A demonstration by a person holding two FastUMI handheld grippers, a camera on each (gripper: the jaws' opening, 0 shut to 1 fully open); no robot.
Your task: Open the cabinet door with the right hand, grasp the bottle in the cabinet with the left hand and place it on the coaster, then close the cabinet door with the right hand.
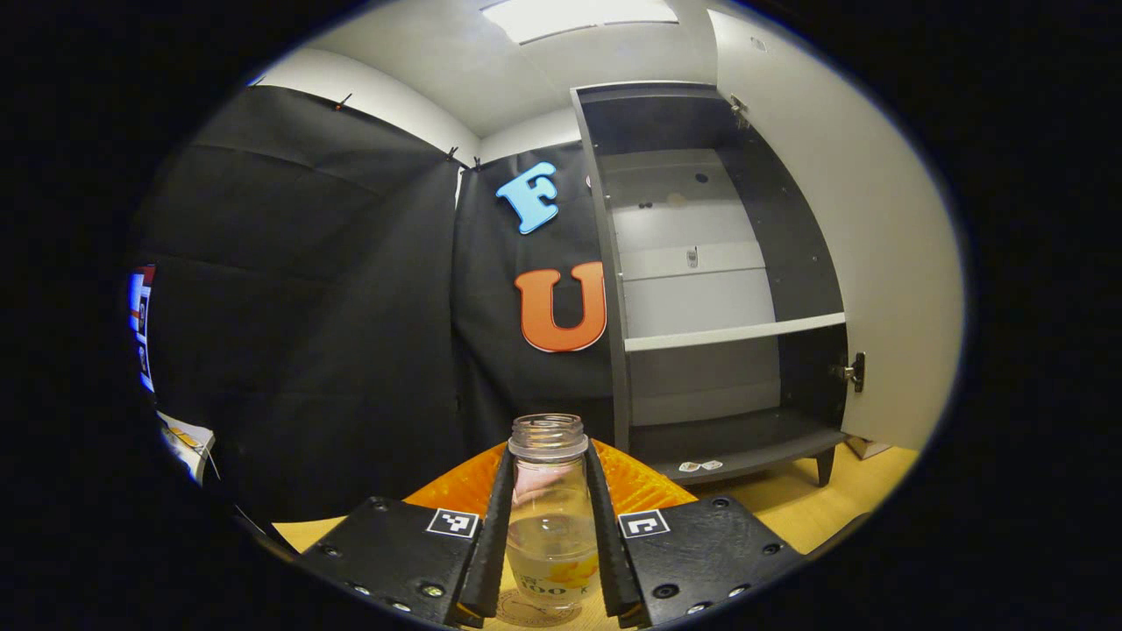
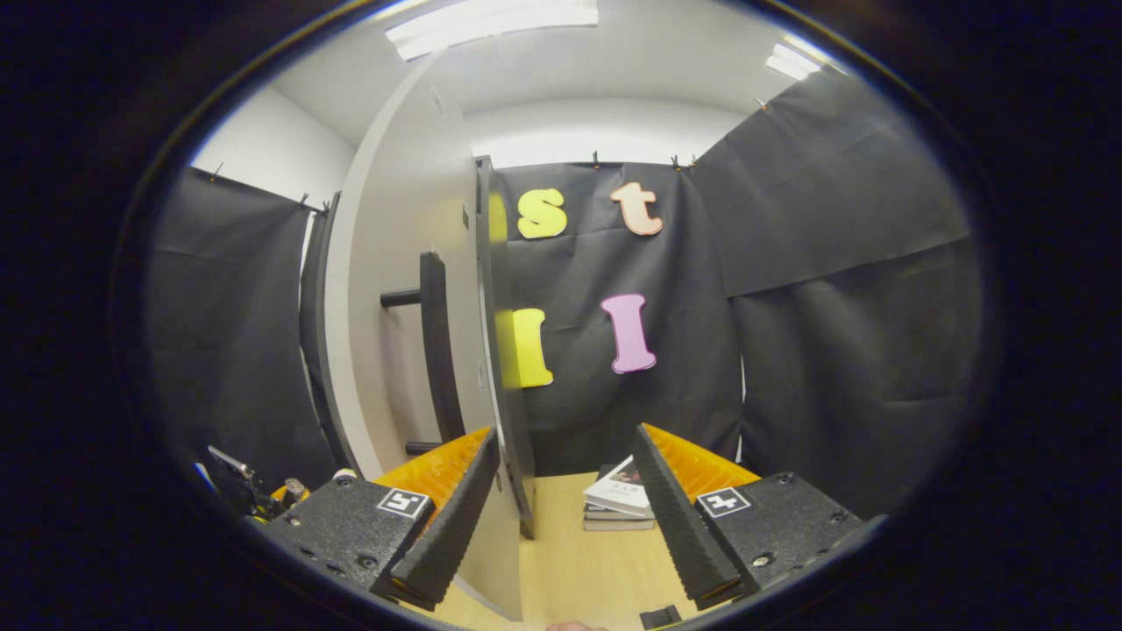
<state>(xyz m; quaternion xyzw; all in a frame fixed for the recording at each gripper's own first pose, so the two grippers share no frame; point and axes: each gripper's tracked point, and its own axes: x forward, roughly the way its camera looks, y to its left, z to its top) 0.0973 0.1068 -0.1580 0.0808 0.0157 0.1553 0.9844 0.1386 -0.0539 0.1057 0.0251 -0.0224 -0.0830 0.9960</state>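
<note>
In the left gripper view, the bottle (image 1: 550, 508) is clamped at bottom centre between both fingers of the left claw (image 1: 550, 605), above the coaster (image 1: 535, 611) on the desk (image 1: 833, 504). The cabinet (image 1: 701, 289) is seen open at right. In the right gripper view, the right claw (image 2: 561, 574) is spread apart, with the cabinet door (image 2: 412, 289) edge between its fingers.

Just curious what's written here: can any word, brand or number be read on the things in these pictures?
Clear glass bottle: label print low down, too blurred and partly covered to read.
White book atop the small stack: cover title too small to read.
Square black-and-white tag on the left gripper: a pattern, no words.
</note>
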